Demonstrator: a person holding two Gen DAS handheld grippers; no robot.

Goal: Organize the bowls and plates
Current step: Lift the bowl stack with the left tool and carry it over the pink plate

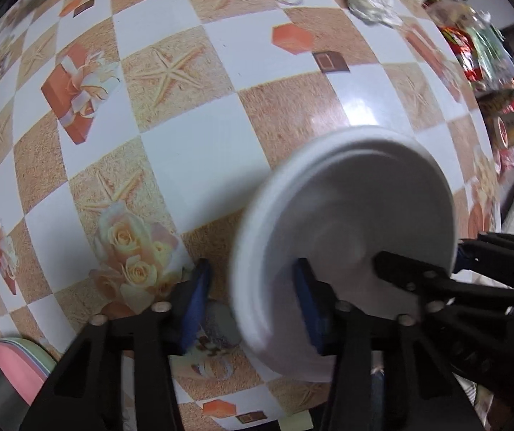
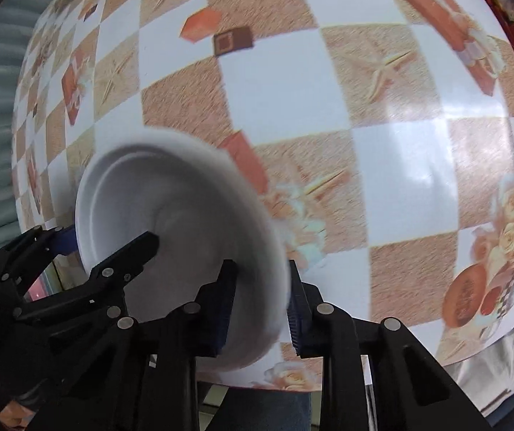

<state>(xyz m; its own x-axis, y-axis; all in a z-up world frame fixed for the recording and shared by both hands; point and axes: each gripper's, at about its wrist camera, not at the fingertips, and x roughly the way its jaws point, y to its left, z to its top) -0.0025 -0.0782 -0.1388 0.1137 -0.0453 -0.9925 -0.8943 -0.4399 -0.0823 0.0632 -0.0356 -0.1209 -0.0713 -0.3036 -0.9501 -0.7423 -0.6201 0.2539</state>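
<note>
One white bowl [image 1: 346, 222] hangs tilted and blurred above the checkered table [image 1: 192, 133], pinched at its rim from two sides. The left gripper [image 1: 253, 305] is clamped on the rim, one blue pad outside the wall and one inside. The right gripper [image 2: 260, 301] is clamped on the opposite rim in the same way. A stack of coloured plates [image 1: 20, 362], pink on top, lies at the table's near-left edge. One crumpled white wrapper [image 1: 368, 3] lies far across the table.

We see a checkered tablecloth [image 1: 192, 122] printed with starfish, roses and gift boxes, crumpled white wrapping [image 1: 368, 1] near its far edge, and red snack packets [image 1: 467, 54] crowding its right edge.
</note>
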